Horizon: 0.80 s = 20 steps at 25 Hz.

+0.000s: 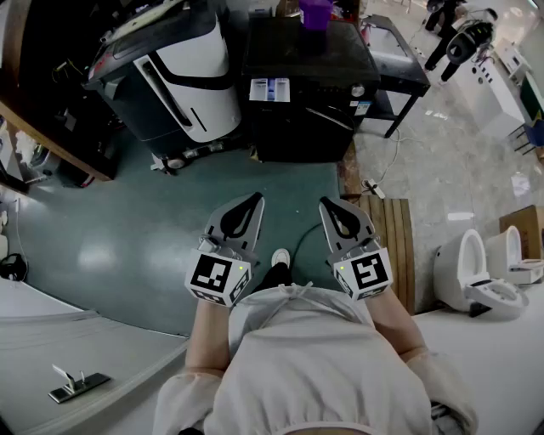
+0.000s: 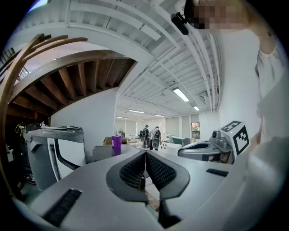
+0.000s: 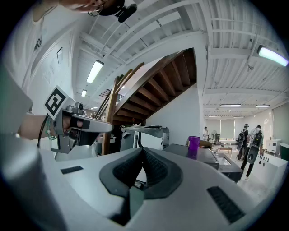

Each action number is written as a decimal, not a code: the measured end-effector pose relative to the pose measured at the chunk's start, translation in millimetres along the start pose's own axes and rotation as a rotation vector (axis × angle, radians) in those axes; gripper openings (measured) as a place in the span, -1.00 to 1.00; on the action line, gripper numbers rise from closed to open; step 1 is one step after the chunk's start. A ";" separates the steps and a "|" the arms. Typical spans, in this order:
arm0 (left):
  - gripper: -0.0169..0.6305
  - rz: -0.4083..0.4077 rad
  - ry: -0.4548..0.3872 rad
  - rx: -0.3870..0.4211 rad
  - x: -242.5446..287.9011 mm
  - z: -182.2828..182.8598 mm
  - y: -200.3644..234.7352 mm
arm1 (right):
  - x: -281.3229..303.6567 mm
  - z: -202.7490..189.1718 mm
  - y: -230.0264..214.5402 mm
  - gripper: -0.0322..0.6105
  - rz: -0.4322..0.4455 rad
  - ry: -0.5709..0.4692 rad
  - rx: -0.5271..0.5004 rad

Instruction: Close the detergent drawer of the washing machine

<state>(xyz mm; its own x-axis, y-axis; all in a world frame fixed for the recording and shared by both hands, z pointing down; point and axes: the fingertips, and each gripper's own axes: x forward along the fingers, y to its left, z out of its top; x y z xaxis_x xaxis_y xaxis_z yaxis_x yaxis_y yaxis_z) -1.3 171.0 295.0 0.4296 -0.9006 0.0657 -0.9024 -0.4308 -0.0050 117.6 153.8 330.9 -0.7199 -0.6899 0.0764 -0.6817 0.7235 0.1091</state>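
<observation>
A green floor (image 1: 127,246) fills most of the head view. At its far edge stands a black washing machine (image 1: 314,85), and a tilted grey and white appliance (image 1: 183,81) is just beside it on the left. A white toilet (image 1: 472,272) sits off to the right, past a strip of wooden slats (image 1: 395,242).

The person holds both grippers close to the body, side by side and pointing towards the machine. The left gripper (image 1: 254,200) has its claw pinched together, tips meeting with nothing between them. The right gripper (image 1: 326,205) is the same, tips touching and empty.

The detergent drawer (image 1: 270,89) sits at the machine's top left front corner, its blue and white compartments showing from above, so it is pulled out. It is well apart from both grippers. A purple cup (image 1: 315,12) stands on top of the machine.
</observation>
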 end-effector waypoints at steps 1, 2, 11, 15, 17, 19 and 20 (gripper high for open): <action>-0.89 -0.001 -0.001 -0.001 1.0 0.4 -0.3 | 0.1 -1.7 -0.9 -0.89 -0.001 -0.002 0.006; -0.89 -0.003 -0.001 -0.002 1.9 0.7 -0.7 | 0.4 -3.0 -1.7 -0.89 -0.002 -0.003 0.008; -0.89 -0.020 0.006 -0.012 6.4 0.2 -4.9 | -0.2 -2.6 -7.5 -0.89 -0.016 0.020 0.001; -0.89 -0.019 0.012 -0.008 11.0 0.2 -3.8 | -0.3 -5.3 -14.0 -0.89 -0.039 0.018 0.013; -0.89 -0.020 0.017 -0.010 12.9 -1.3 -4.9 | -1.8 -7.1 -16.8 -0.89 -0.044 0.014 0.017; -0.89 -0.022 0.029 -0.014 14.8 -4.7 -7.5 | -3.4 -10.2 -20.0 -0.89 -0.047 0.019 0.030; -0.89 -0.024 0.037 -0.016 16.3 -6.3 -8.8 | -3.4 -11.6 -22.2 -0.89 -0.050 0.023 0.040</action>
<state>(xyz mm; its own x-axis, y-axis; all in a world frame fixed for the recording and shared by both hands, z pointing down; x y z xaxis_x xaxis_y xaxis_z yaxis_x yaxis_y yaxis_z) 13.4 160.5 302.4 0.4497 -0.8872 0.1029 -0.8925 -0.4509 0.0126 136.6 139.8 339.7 -0.6821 -0.7251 0.0950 -0.7216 0.6884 0.0735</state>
